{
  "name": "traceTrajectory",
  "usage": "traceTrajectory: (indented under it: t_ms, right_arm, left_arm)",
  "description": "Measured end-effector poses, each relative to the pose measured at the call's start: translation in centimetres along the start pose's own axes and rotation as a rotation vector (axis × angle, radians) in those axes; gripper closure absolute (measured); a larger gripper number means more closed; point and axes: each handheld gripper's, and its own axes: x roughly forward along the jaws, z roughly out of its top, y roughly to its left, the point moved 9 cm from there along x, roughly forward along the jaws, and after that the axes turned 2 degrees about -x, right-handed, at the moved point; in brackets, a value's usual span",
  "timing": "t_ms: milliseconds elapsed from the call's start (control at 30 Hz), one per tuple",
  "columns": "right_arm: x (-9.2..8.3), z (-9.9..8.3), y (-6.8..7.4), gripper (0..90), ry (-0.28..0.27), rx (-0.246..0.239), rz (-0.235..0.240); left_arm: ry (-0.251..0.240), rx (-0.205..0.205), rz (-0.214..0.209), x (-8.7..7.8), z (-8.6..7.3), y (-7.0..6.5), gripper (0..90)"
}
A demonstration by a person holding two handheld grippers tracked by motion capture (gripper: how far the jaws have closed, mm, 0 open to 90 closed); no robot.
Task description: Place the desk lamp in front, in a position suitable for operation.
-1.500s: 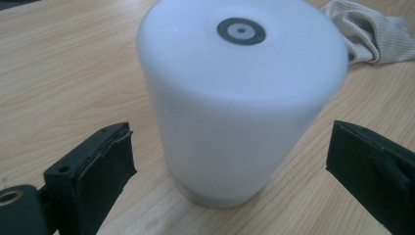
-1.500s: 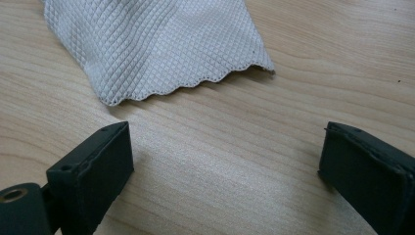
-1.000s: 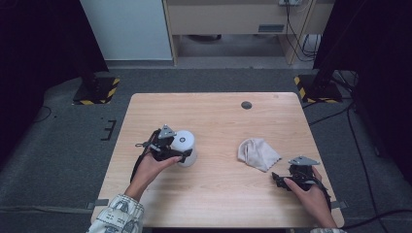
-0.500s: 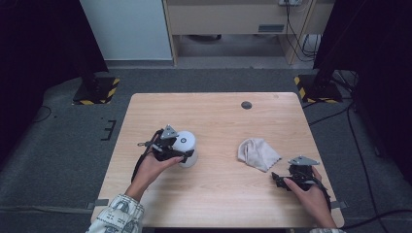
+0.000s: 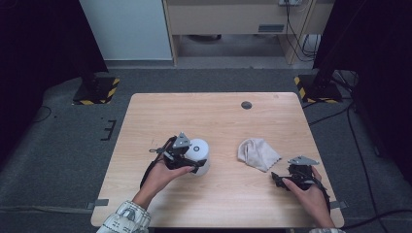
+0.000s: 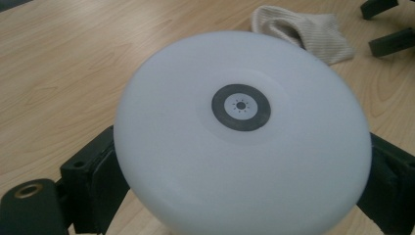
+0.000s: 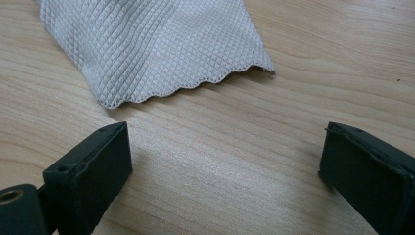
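Note:
A white round object (image 5: 199, 150) with a small dark ring on its top (image 6: 240, 106) stands on the wooden table (image 5: 218, 116), left of centre. My left gripper (image 5: 197, 161) reaches in from the left, one black jaw on each side of it, pads against its wall; the jaws have just been closing on it. A crumpled off-white cloth (image 5: 257, 153) lies to the right. My right gripper (image 5: 278, 179) rests near the table's front right, open, with bare wood between its jaws (image 7: 225, 166). The cloth's scalloped edge (image 7: 156, 44) lies just beyond its tips.
A small dark round disc (image 5: 246, 105) sits in the tabletop near the far edge. Yellow-black striped stand feet (image 5: 97, 91) flank the table on the grey floor. Cables (image 5: 350, 126) run along the floor at the right.
My left gripper has shifted to the right and the white round object has gone with it. The right gripper and the cloth have stayed where they were.

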Motion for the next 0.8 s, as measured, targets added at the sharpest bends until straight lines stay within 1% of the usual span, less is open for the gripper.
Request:
traceTrajectory:
  t_ms: [33,67,100,133,167,200,267,300,333,367,433,467,500,567,600,633,733,800]
  right_arm:
    - [0.0,0.0,0.0,5.5,0.000,0.000,0.000]
    - [-0.1,0.1,0.0,7.2,0.002,0.009,0.006]
    - [-0.1,0.1,0.0,7.2,0.002,0.009,0.006]
    - [-0.1,0.1,0.0,7.8,0.013,0.004,0.007]
    - [-0.2,0.1,0.0,8.7,0.019,0.009,0.017]
    - [-0.4,0.3,0.1,10.0,0.010,0.024,0.030]
    - [-0.7,0.7,0.1,10.9,-0.005,0.026,0.024]
    - [-0.7,0.7,0.1,10.9,-0.005,0.026,0.024]
    - [-1.0,0.9,0.0,12.3,-0.022,0.029,0.018]
    - [-1.0,0.9,0.0,12.3,-0.022,0.029,0.018]
    - [-1.1,0.8,-0.1,12.7,-0.015,0.034,0.013]
    - [-1.1,0.8,-0.1,12.8,-0.011,0.031,0.013]
    - [-1.1,0.8,-0.1,13.0,-0.011,0.030,0.015]
    - [-1.1,0.8,-0.1,13.1,-0.012,0.035,0.016]
    - [-1.1,0.8,-0.1,13.3,-0.012,0.036,0.015]
    - [-1.2,0.8,-0.1,13.8,-0.007,0.033,0.019]
    - [-1.2,0.9,-0.1,14.2,-0.013,0.037,0.016]
    - [-1.2,0.9,-0.1,14.3,-0.013,0.035,0.016]
  left_arm:
    - [0.000,0.000,0.000,0.0,0.0,0.0,7.5]
    - [0.004,0.011,-0.013,0.2,0.1,-0.7,7.5]
    - [0.004,0.011,-0.013,0.2,0.1,-0.7,7.5]
    - [0.004,0.016,-0.018,0.4,0.2,-1.1,7.5]
    - [0.001,0.017,-0.027,0.5,0.3,-1.7,7.5]
    - [0.000,0.023,-0.037,0.7,0.4,-2.4,7.5]
    - [-0.001,0.033,-0.050,0.9,0.5,-3.2,7.5]
    - [-0.001,0.033,-0.050,0.9,0.5,-3.2,7.5]
    - [0.001,0.043,-0.063,1.2,0.6,-4.0,7.5]
    - [0.001,0.043,-0.063,1.2,0.6,-4.0,7.5]
    - [0.004,0.056,-0.081,1.5,0.8,-5.0,7.5]
    - [0.004,0.056,-0.081,1.5,0.8,-5.0,7.5]
    - [0.005,0.062,-0.092,1.7,0.9,-5.6,7.5]
    - [0.007,0.068,-0.097,1.8,1.0,-5.8,7.4]
    - [0.007,0.068,-0.102,1.9,1.0,-6.1,7.4]
    - [0.009,0.074,-0.113,2.0,1.1,-6.7,7.4]
    - [0.012,0.079,-0.114,2.1,1.1,-6.9,7.4]
    - [0.010,0.075,-0.111,2.2,1.2,-6.9,7.4]
